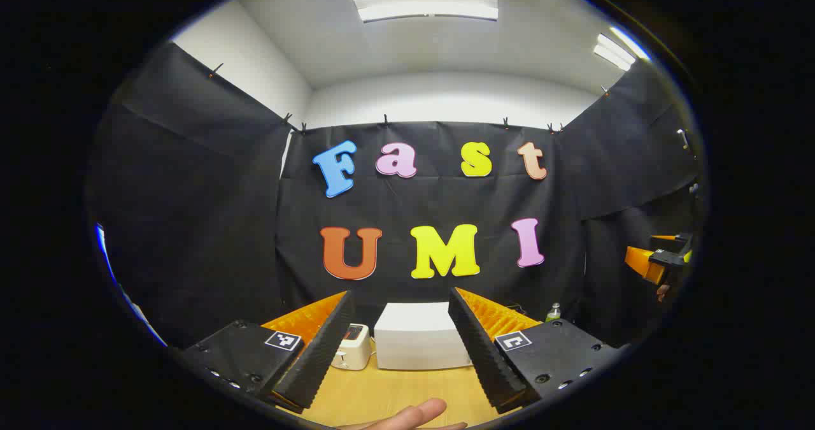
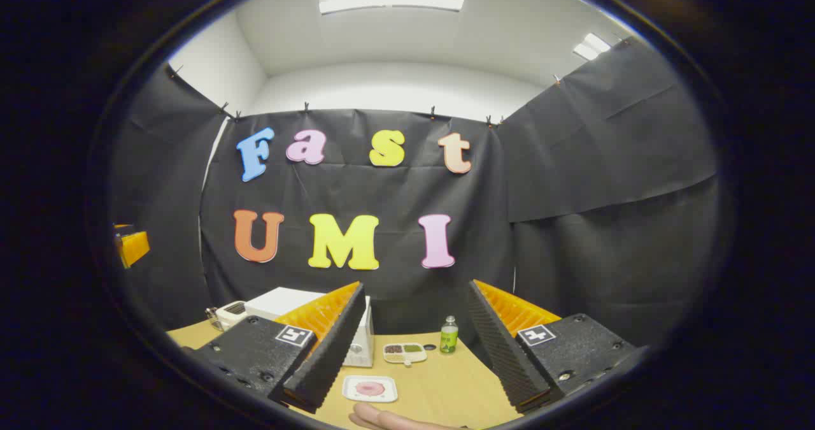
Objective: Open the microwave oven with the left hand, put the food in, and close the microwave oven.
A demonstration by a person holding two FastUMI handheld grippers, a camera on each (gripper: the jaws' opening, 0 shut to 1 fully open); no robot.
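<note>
Left gripper view puts my left gripper (image 1: 399,347), fingers apart and empty, before the shut white box-shaped microwave oven (image 1: 420,336) at the bench's back edge. My right gripper (image 2: 414,353) gapes too; the pink food on its white rectangular tray (image 2: 370,388) waits near the front edge. I judge nothing done yet.

Both views look level from above the table (image 1: 395,392), sharing the microwave (image 1: 420,336).

- One white box-shaped microwave oven (image 1: 418,336)
- One small white toaster (image 1: 353,347)
- One small green plastic bottle (image 2: 449,335)
- One white divided tray (image 2: 404,352)
- One white square plate with pink food (image 2: 370,388)
- One pale wooden table (image 2: 446,392)
</note>
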